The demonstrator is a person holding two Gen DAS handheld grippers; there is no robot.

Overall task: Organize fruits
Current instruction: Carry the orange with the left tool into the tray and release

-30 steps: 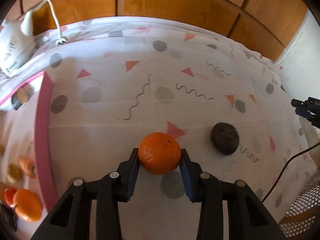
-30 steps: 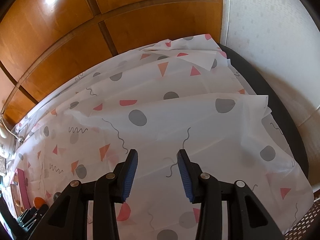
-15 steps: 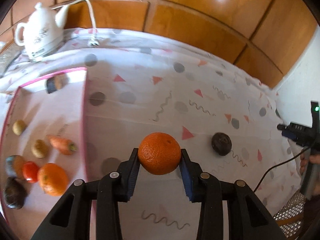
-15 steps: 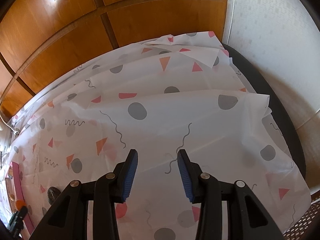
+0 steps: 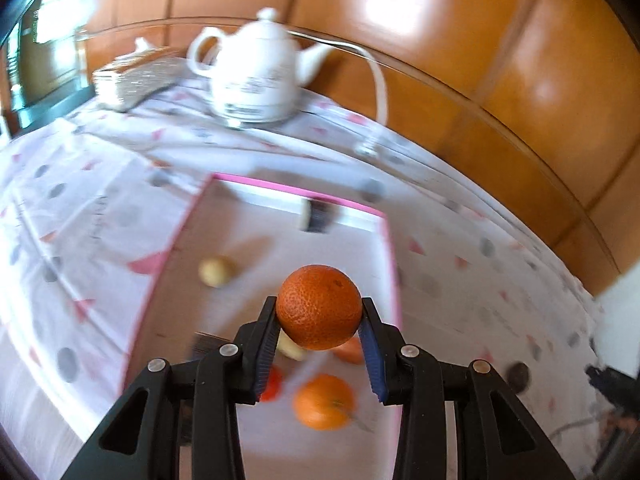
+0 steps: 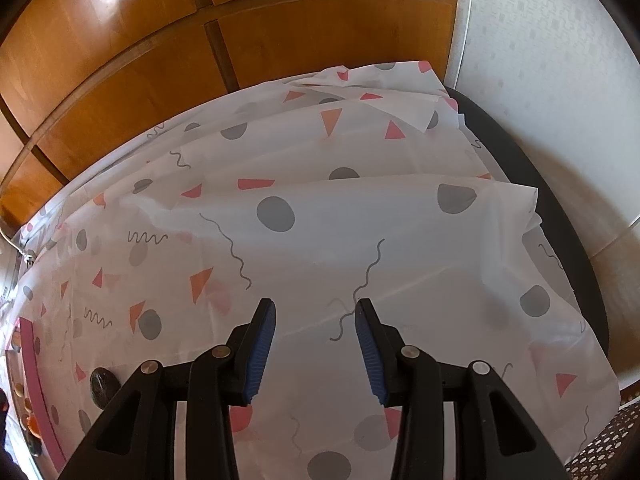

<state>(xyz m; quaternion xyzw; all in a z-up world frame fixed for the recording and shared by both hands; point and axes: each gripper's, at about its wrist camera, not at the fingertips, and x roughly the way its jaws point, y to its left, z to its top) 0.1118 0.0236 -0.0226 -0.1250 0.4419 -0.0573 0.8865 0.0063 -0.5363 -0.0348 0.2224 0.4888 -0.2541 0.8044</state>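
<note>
My left gripper [image 5: 319, 320] is shut on an orange [image 5: 319, 307] and holds it in the air above the pink-rimmed tray [image 5: 390, 240]. In the tray lie another orange [image 5: 324, 402], a small red fruit [image 5: 273, 385], a yellowish fruit [image 5: 216, 271] and a dark item [image 5: 316, 216]. A dark avocado-like fruit [image 5: 518, 372] lies on the cloth right of the tray; it also shows in the right wrist view [image 6: 102, 385]. My right gripper [image 6: 315, 322] is open and empty above the patterned tablecloth [image 6: 320, 216].
A white teapot [image 5: 256, 76] with a cord stands behind the tray, a woven box [image 5: 132, 76] to its left. Wooden panels [image 6: 200, 40] back the table. The tray's pink rim [image 6: 34, 384] shows at the far left of the right wrist view.
My left gripper has swung left with the orange, from beside the tray to over it. The right gripper has hardly moved.
</note>
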